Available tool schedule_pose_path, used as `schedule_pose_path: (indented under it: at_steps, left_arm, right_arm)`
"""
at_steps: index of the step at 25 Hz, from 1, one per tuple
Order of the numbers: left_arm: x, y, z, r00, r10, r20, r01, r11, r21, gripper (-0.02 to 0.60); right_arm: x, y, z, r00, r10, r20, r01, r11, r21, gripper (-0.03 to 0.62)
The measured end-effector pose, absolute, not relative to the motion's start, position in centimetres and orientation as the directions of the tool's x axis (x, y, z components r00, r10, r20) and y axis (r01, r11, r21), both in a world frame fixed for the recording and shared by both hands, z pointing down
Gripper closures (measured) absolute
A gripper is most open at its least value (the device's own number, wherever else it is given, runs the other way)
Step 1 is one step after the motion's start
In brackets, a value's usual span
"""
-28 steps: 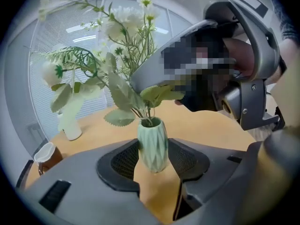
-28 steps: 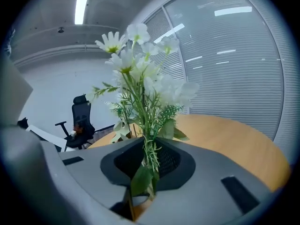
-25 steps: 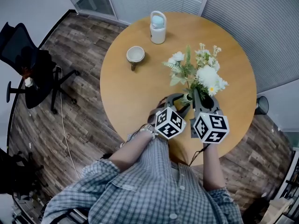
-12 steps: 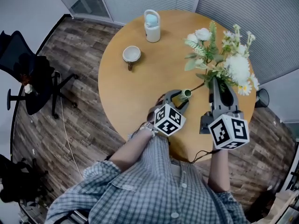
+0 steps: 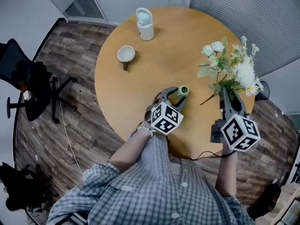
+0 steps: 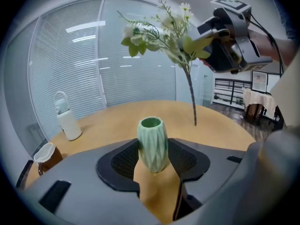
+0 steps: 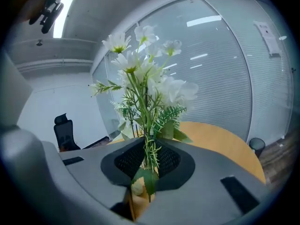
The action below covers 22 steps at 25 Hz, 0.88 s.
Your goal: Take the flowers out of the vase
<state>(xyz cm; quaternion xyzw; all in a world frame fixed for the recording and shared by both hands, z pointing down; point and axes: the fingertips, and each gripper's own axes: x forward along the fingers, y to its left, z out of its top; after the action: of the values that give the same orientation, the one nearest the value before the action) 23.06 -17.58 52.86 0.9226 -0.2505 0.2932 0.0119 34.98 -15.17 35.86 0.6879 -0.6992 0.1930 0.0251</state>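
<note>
The vase (image 6: 152, 144) was a small pale-green ceramic piece, barrel-shaped with faceted ribs and a round open mouth. It stood upright on the round, smooth wooden table (image 5: 140, 83), near the table's lower edge in the head view. The left gripper (image 6: 153, 162) had its 2 black, mesh-textured pads closed against the vase's ribbed sides.

The flowers (image 5: 232, 71) were a bunch of white blooms with fern-like green sprigs and broad leaves. They were out of the vase, at the right of the head view and well apart from it. The right gripper (image 7: 146, 162) was clamped on their thin stems, and 1 dark bare stem hung free over the tabletop.

Toward the upper left of the table stood a white handled bottle (image 5: 145, 25) and a cream mug (image 5: 125, 54). A black office chair (image 5: 26, 81) sat on the plank floor (image 5: 70, 139) at the left edge.

In the head view only the vase's mouth showed past the left gripper. In the right gripper view a drooping leaf partly covered the spot where the pads met the stems. The person's checked shirt (image 5: 154, 191) was cut off by the bottom edge.
</note>
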Motion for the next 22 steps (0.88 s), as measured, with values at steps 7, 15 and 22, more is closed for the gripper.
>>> schedule_pose_path:
  at_steps: [7, 15, 22]
  left_arm:
    - [23.2, -17.5, 52.8, 0.702, -0.451, 0.551, -0.467, -0.876, -0.122, 0.377]
    - [23.2, -17.6, 52.8, 0.699, -0.45, 0.556, -0.467, -0.876, -0.123, 0.377]
    - [23.1, -17.5, 52.9, 0.698, -0.448, 0.558, -0.466, -0.876, -0.121, 0.377]
  right_arm:
    - [35.5, -14.2, 43.9, -0.091, -0.889, 0.449, -0.928, -0.088, -0.362, 0.534]
    - [35.2, -14.6, 51.9, -0.152, -0.803, 0.576, -0.859, -0.18, -0.478, 0.534]
    - [35.4, -15.3, 56.8, -0.154, -0.748, 0.646, -0.837, -0.248, -0.487, 0.537]
